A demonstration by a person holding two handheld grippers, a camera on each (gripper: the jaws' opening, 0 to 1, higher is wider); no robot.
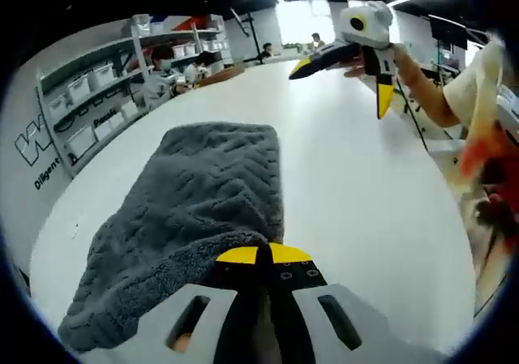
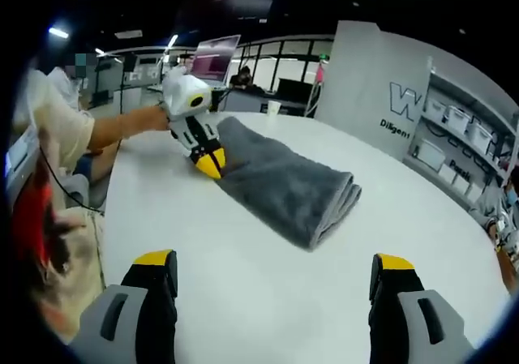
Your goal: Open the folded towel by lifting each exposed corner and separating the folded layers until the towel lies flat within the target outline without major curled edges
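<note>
Two tongs are in my hands, and each has its own job right now. My left tongs [image 1: 263, 254] sit at the near short end of the grey towel [image 1: 203, 210], jaws pressed together with the yellow tips meeting on a plush edge of the cloth. I judge I have pinched a corner layer there so I can peel it up and away from the fold beneath. From the right gripper view the same left tongs [image 2: 212, 166] meet the towel [image 2: 284, 182] at its end nearest my arm, tips down on the fabric.

My right tongs [image 2: 276, 271] hang above the bare white table [image 2: 243, 299], jaws spread wide with nothing between them, well apart from the towel, which lies ahead of them and slightly to the left. I keep them free, I think, so they can come in for the next corner or hold a layer down. In the left gripper view they float high beyond the far end of the towel [image 1: 381, 76].

Several layers are stacked at the towel's rounded far fold, so unfolding has barely begun. No target outline on the table is plain to me.
</note>
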